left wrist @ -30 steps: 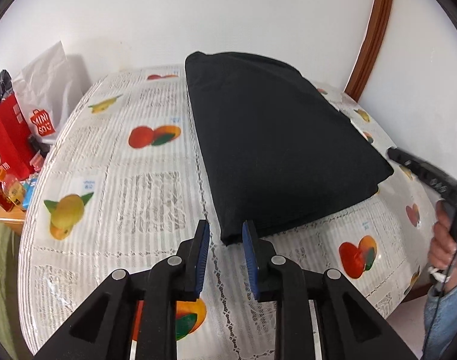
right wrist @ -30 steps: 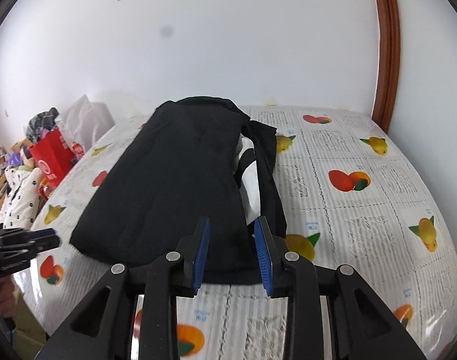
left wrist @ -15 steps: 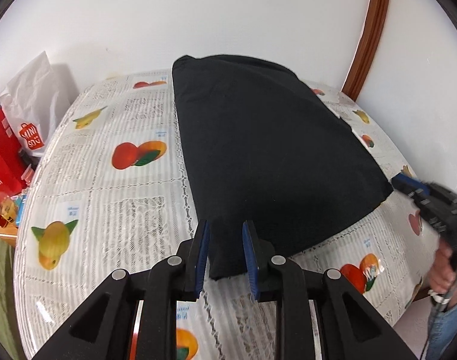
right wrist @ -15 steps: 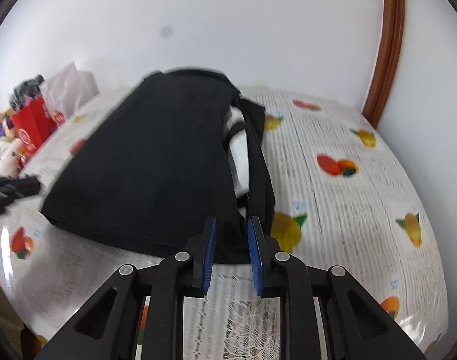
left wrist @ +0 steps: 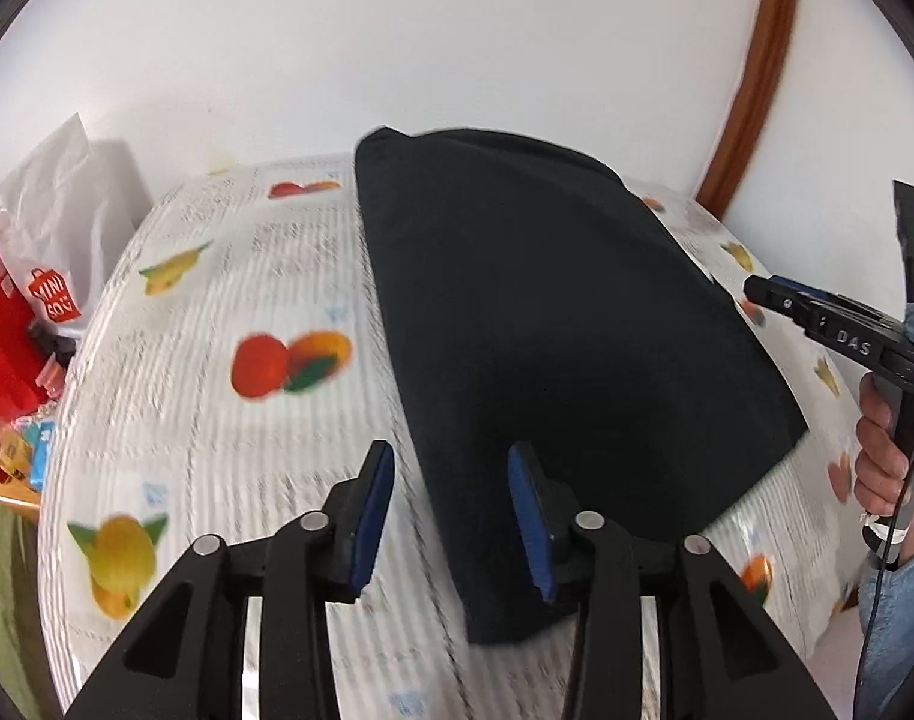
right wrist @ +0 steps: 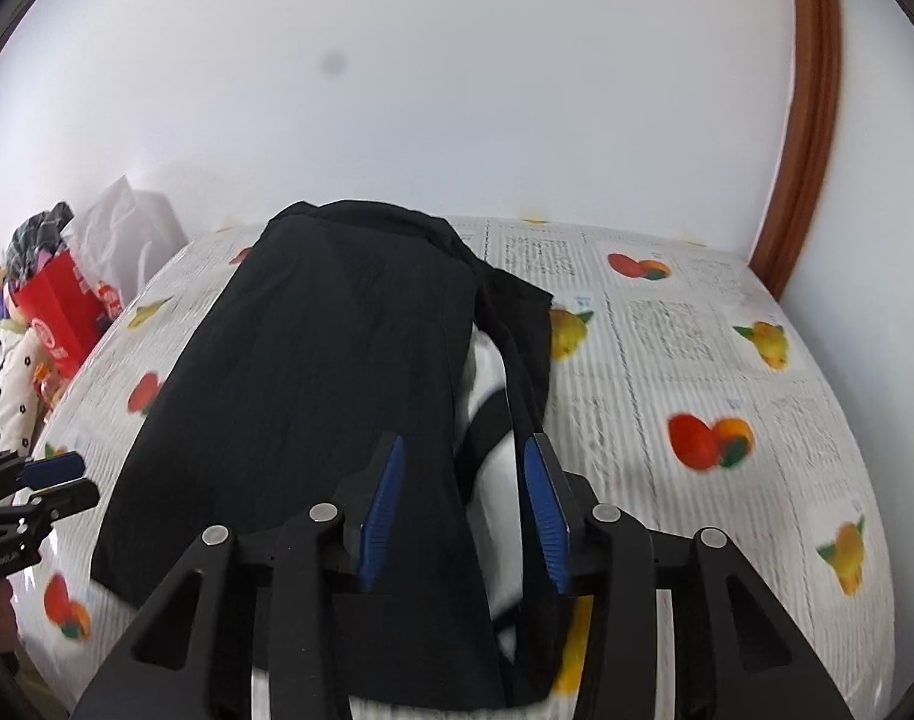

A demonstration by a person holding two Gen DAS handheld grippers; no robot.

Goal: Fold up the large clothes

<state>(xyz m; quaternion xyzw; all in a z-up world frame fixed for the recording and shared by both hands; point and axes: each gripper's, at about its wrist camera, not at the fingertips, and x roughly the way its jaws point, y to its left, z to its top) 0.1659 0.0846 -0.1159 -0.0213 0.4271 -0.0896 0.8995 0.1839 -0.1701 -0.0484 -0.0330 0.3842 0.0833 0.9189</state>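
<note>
Garment: we saw the folded black cloth garment lying flat on the worktop, running from the near edge toward the white wall; in the right wrist view a white panel showed inside its open right-hand fold.
Worktop: the worktop covered in a white lace-pattern cloth with fruit prints carried the garment across its middle.
Left gripper: our left gripper had its jaws open, one blue pad over bare cloth and the other over the garment's near left corner; we could not tell whether it touched the fabric.
Right gripper: our right gripper had its jaws open as well, straddling the garment's near right edge, with the black fabric passing between and under the fingers.
Hand: from the left wrist view, the bare right hand gripped the right tool's handle just beyond the garment's right corner.
Beside the worktop: a red paper shopping bag and a white plastic bag sat at the far left.
</note>
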